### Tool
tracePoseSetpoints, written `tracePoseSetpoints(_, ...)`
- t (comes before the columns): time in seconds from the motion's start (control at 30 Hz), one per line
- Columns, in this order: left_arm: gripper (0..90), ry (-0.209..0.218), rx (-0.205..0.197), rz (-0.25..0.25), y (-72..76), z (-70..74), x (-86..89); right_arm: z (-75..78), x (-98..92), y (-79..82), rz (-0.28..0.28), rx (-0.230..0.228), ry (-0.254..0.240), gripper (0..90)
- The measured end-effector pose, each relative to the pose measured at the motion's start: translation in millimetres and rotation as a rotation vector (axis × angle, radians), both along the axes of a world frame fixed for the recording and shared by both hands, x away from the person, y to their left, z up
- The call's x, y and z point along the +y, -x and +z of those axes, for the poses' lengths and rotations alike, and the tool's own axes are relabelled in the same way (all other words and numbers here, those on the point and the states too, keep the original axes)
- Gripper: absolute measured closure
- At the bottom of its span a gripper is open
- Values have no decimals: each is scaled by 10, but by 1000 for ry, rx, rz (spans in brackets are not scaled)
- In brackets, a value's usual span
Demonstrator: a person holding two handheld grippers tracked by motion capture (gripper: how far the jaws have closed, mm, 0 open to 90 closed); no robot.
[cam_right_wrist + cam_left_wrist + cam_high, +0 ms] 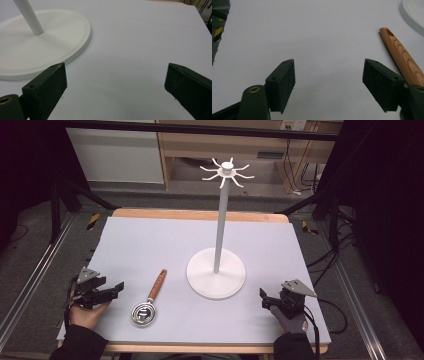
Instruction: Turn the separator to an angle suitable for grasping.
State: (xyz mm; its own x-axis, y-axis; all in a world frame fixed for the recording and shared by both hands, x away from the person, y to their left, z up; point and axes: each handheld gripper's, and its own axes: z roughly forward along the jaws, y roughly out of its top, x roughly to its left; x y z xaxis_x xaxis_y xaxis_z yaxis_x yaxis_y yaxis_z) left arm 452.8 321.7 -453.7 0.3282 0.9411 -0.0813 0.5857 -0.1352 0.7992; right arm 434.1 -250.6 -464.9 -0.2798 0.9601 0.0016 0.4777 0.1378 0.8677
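From the high view, the strainer (146, 309) lies on the bench (150, 245) just beside our left tool (116, 289); we approach its wooden handle (402, 56) squarely

Left gripper view: jaws wide, empty

Right gripper view: the right tool (115, 85) gapes empty near the stand (45, 50)

Strainer (148, 301) lies on tabletop (150, 240), left of stand (216, 272), handle pointing away, apparently clear of its base. Left tongs (118, 288) sit left of strainer, right tongs (263, 298) right of stand.
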Motion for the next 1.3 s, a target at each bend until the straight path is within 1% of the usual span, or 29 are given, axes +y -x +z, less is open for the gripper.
tracePoseSetpoints(0.07, 277, 9, -12, -14, 29, 33, -27, -19, -3, -4, 2, 16, 5, 59)
tracePoseSetpoints(0.1, 280, 9, -12, -14, 29, 33, -27, -19, -3, -4, 2, 16, 5, 59)
tracePoseSetpoints(0.13, 288, 1, -21, -30, 56, 62, -53, -38, -11, -8, -2, 31, 3, 61)
tracePoseSetpoints(0.17, 292, 1, -21, -30, 56, 62, -53, -38, -11, -8, -2, 31, 3, 61)
tracePoseSetpoints(0.2, 294, 4, -20, -42, 70, 81, -85, -45, -11, -6, -9, 41, -3, 62)
tracePoseSetpoints(0.27, 302, 11, -22, -56, 78, 93, -105, -49, -11, -4, -12, 38, 0, 62)
tracePoseSetpoints(0.37, 317, 22, -22, -65, 80, 116, -141, -51, -1, -10, -16, 39, 10, 62)
tracePoseSetpoints(0.4, 319, 32, -18, -68, 79, 123, -153, -49, 4, -9, -19, 39, 10, 62)
tracePoseSetpoints(0.47, 323, 36, -11, -74, 76, 128, -165, -48, 5, -8, -19, 38, 9, 62)
tracePoseSetpoints(0.53, 330, 30, 8, -83, 64, 134, -224, -51, 9, -14, -17, 43, 9, 62)
tracePoseSetpoints(0.63, 338, 31, 18, -98, 55, 148, -272, -49, 10, -18, -20, 46, 11, 62)
tracePoseSetpoints(0.67, 342, 21, 23, -110, 44, 164, -323, -43, 10, -18, -21, 48, 10, 62)
tracePoseSetpoints(0.7, 346, 21, 23, -110, 44, 164, -323, -43, 10, -18, -21, 48, 10, 62)
tracePoseSetpoints(0.73, 349, 5, 24, -124, 35, 183, -376, -43, 14, -21, -25, 54, 14, 62)
tracePoseSetpoints(0.77, 352, 5, 24, -124, 35, 183, -376, -43, 14, -21, -25, 54, 14, 62)
tracePoseSetpoints(0.8, 352, -5, 26, -131, 32, 194, -398, -43, 15, -22, -25, 56, 18, 63)
tracePoseSetpoints(0.9, 364, -8, 28, -146, 32, 216, -459, -41, 18, -23, -26, 58, 20, 62)
tracePoseSetpoints(0.97, 370, -9, 37, -158, 38, 244, -510, -37, 18, -20, -26, 58, 15, 62)
tracePoseSetpoints(1.17, 383, -14, 43, -177, 22, 300, -585, -41, 10, -26, -31, 54, 13, 61)
tracePoseSetpoints(1.27, 398, -37, 52, -181, -14, 334, -634, -48, 14, -26, -31, 63, 11, 61)
tracePoseSetpoints(1.3, 401, -37, 52, -181, -14, 334, -634, -48, 14, -26, -31, 63, 11, 61)
